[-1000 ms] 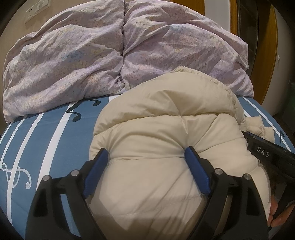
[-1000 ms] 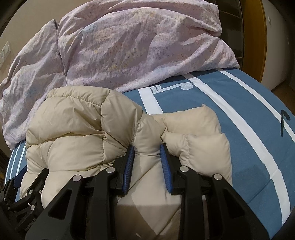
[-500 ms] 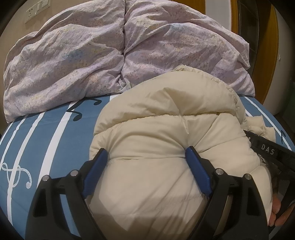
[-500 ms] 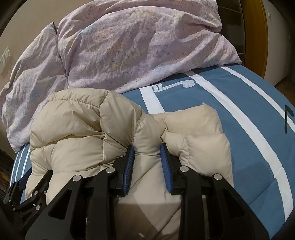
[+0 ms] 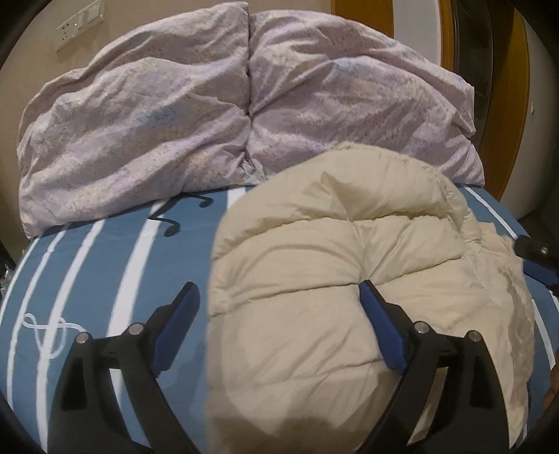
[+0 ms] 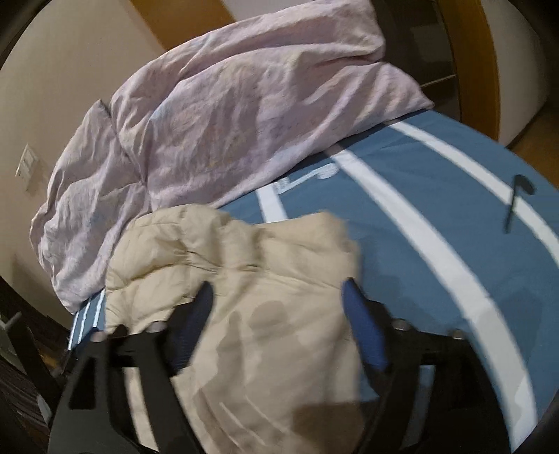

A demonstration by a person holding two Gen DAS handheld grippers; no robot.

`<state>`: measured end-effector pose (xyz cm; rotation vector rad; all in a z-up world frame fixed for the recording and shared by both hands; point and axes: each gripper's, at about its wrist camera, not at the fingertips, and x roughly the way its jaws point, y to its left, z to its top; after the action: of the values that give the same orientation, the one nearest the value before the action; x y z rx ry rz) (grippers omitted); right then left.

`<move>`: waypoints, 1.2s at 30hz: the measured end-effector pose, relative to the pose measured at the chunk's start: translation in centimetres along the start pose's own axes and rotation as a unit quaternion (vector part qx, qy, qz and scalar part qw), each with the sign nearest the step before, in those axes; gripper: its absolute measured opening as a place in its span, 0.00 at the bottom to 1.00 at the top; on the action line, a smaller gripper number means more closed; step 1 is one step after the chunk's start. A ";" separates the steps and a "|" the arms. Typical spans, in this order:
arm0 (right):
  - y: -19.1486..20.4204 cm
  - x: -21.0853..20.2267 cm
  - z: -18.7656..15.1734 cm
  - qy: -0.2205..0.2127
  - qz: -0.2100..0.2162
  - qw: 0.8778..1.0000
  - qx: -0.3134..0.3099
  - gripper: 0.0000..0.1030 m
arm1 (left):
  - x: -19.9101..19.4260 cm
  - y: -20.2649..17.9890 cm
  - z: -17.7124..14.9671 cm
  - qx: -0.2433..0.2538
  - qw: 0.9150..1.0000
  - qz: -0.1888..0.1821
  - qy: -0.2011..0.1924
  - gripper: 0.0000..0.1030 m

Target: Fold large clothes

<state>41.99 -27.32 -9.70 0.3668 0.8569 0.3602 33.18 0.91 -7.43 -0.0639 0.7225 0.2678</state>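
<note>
A cream puffer jacket (image 5: pixel 349 265) lies bundled in a puffy heap on the blue striped bed sheet (image 5: pixel 115 251). My left gripper (image 5: pixel 279 300) hovers over its near left part, jaws wide and still opening. One finger is over bare sheet and the other rests against the padding, with no grip. In the right wrist view, which is blurred, my right gripper (image 6: pixel 277 290) straddles the jacket (image 6: pixel 272 251) with jaws opening wide and nothing pinched. A blue pad (image 5: pixel 539 274) of that gripper shows at the jacket's right edge.
A crumpled lilac duvet (image 5: pixel 216 115) is piled along the back of the bed against the wall. Wall sockets (image 5: pixel 80 22) sit upper left. A wooden door frame (image 6: pixel 471 63) and the bed's right edge (image 6: pixel 524 167) lie to the right.
The right gripper released the jacket fold it was pinching, spread its jaws wide, and swung and rolled. The left gripper lifted slightly; its left finger now stands off the jacket.
</note>
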 end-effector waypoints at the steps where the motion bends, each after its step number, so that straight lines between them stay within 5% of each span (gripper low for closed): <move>1: -0.4 0.1 0.0 0.010 0.004 1.000 0.001 0.85 | -0.4 0.3 0.1 0.000 1.000 0.002 -0.002 0.89; 7: -2.8 2.3 -0.9 0.088 0.052 0.994 0.042 0.89 | -1.2 2.9 0.6 -0.034 0.999 -0.015 0.016 0.89; 14: -4.3 4.0 -1.6 0.123 0.116 0.981 0.091 0.92 | 0.0 4.4 -0.1 -0.064 0.995 -0.059 0.053 0.89; 20: -2.9 4.5 -2.0 0.134 0.145 0.979 0.058 0.94 | 1.1 4.5 -0.6 -0.083 0.989 -0.098 0.073 0.88; 26: -1.9 5.0 -2.3 0.138 0.159 0.977 0.033 0.94 | 2.6 5.6 -1.2 -0.133 0.974 -0.154 0.101 0.88; 30: -1.6 5.3 -2.5 0.142 0.174 0.974 0.029 0.93 | 3.8 6.5 -1.7 -0.175 0.956 -0.198 0.124 0.88; 36: -1.1 6.3 -2.8 0.157 0.209 0.964 0.043 0.73 | 4.7 7.3 -2.7 -0.225 0.930 -0.257 0.135 0.74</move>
<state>43.74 -24.99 -16.06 0.5843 1.1080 0.7911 32.88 8.60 -12.31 -0.7296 0.8781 -0.0871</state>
